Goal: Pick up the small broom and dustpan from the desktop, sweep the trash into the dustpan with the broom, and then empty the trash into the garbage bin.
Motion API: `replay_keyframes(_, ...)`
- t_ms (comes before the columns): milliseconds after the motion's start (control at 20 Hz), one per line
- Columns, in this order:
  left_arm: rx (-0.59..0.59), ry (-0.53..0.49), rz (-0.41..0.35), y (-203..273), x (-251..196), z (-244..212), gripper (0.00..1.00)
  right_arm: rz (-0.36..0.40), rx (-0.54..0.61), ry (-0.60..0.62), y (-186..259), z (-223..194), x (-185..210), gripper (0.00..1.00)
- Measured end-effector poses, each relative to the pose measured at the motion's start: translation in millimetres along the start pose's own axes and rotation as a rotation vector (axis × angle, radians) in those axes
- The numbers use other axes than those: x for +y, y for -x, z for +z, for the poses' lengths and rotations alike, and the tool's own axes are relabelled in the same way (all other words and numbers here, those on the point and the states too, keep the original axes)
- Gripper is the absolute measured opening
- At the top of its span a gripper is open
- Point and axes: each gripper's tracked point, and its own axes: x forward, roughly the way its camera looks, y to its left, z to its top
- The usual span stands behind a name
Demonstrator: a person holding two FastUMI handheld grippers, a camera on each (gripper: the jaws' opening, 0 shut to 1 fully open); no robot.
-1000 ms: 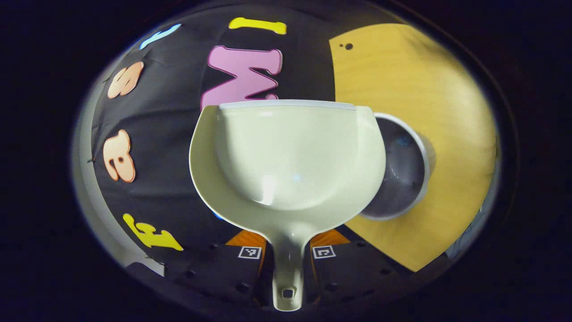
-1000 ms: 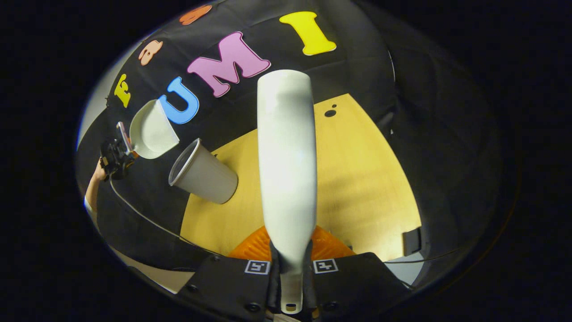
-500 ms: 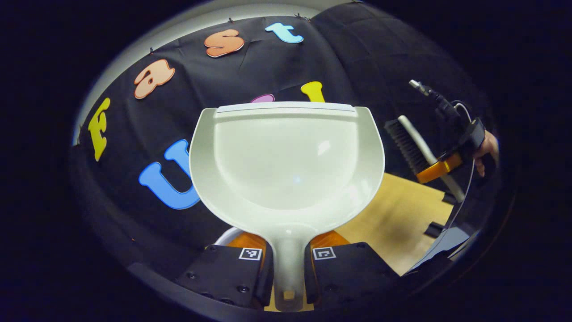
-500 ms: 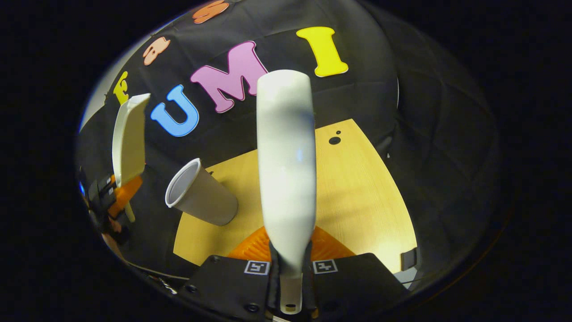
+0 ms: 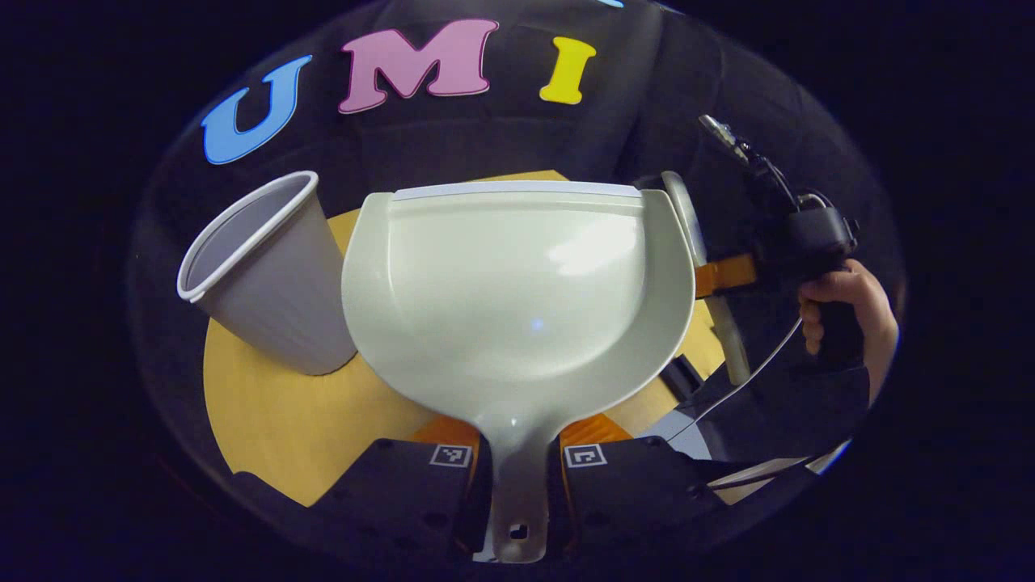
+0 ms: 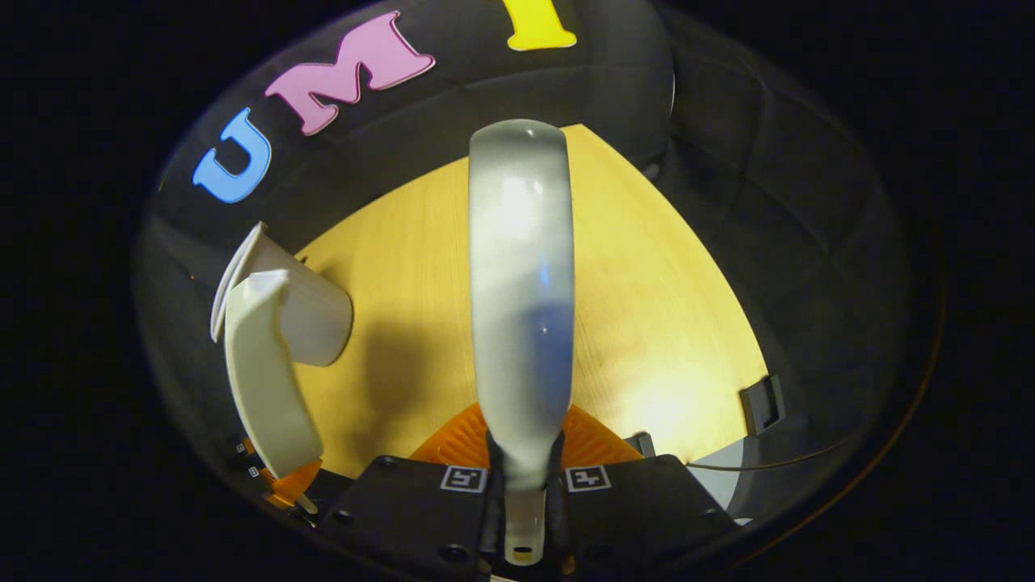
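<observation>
In the left gripper view my left gripper (image 5: 517, 485) is shut on the handle of the pale dustpan (image 5: 517, 283), whose hollow faces me with nothing in it. The grey garbage bin (image 5: 267, 283) stands just left of the pan on the wooden table (image 5: 267, 420). To the right, a hand (image 5: 849, 315) holds my right gripper (image 5: 728, 275) with the broom (image 5: 687, 218) edge-on. In the right gripper view my right gripper (image 6: 521, 485) is shut on the white broom (image 6: 521, 283), its back towards me. The dustpan (image 6: 267, 372) shows side-on at the left, in front of the bin (image 6: 315, 315).
The table (image 6: 647, 323) spreads wide to the right of the broom. A small black part (image 6: 760, 404) sits at its right edge. Black cloth hangs behind the table on all far sides.
The left gripper has swung the dustpan down from facing the wall to level beside the bin. The right gripper has dipped the broom towards the table.
</observation>
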Motion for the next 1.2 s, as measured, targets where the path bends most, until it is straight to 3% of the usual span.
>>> replay_keyframes(200, 0.127, 0.039, 0.037, -47, 10, -19, 0.24, -0.031, 0.103, 0.024, -42, -30, 8, 0.21)
replay_keyframes(600, 0.401, 0.232, 0.055, -48, 13, -34, 0.27, -0.097, 0.251, 0.166, -90, -52, 38, 0.21)
replay_keyframes(950, 0.452, 0.272, 0.069, -45, 6, -22, 0.26, -0.109, 0.328, 0.182, -116, -63, 48, 0.21)
replay_keyframes(1200, 0.472, 0.233, 0.106, -40, 16, -13, 0.26, -0.131, 0.384, 0.203, -133, -70, 43, 0.21)
